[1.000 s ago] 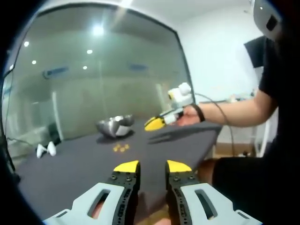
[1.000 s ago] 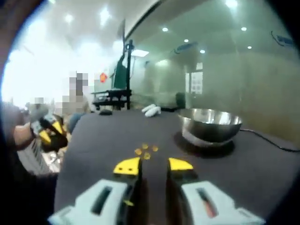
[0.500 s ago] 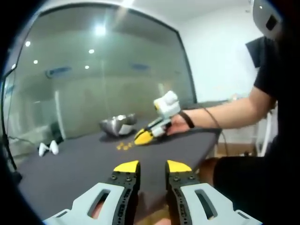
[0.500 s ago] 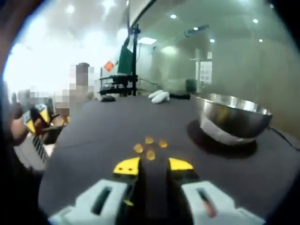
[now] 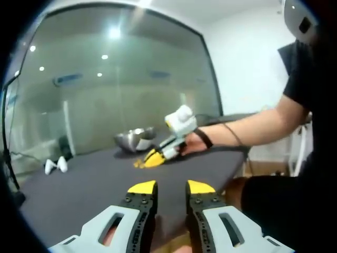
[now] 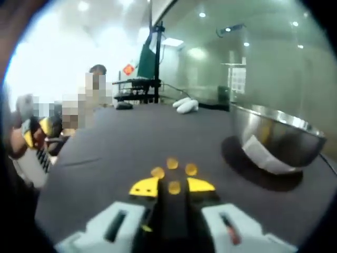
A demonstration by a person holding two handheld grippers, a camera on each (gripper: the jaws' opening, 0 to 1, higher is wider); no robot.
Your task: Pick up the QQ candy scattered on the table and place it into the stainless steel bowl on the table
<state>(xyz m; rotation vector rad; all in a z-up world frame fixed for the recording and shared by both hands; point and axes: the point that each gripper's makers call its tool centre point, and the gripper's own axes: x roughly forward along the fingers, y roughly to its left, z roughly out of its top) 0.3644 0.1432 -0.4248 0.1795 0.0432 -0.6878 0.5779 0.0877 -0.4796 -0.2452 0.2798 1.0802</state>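
Four small orange QQ candies [image 6: 173, 174] lie in a loose cluster on the dark table [image 6: 116, 142]. The nearest one sits right between the yellow tips of the right gripper [image 6: 172, 185], and the other three lie just beyond those tips. The jaws stand apart around that nearest piece with nothing clenched in them; whether the tips already touch the tabletop is hard to say through the lens distortion.

The stainless steel bowl [image 6: 278, 138] stands on the table ahead of and to the right of the right gripper's tips, near the cluster but apart from it. In the left gripper view the right gripper appears with its tip down at the candy pile, the bowl [image 5: 135, 139] behind it. The left gripper [image 5: 171, 186] hangs low over the near edge of the table, jaws parted and empty, well apart from the sweets.

The candy is small and probably soft and slick, so a closing pinch could squirt it sideways out of the tips. The jaws could also nudge the neighbouring pieces and scatter them further.
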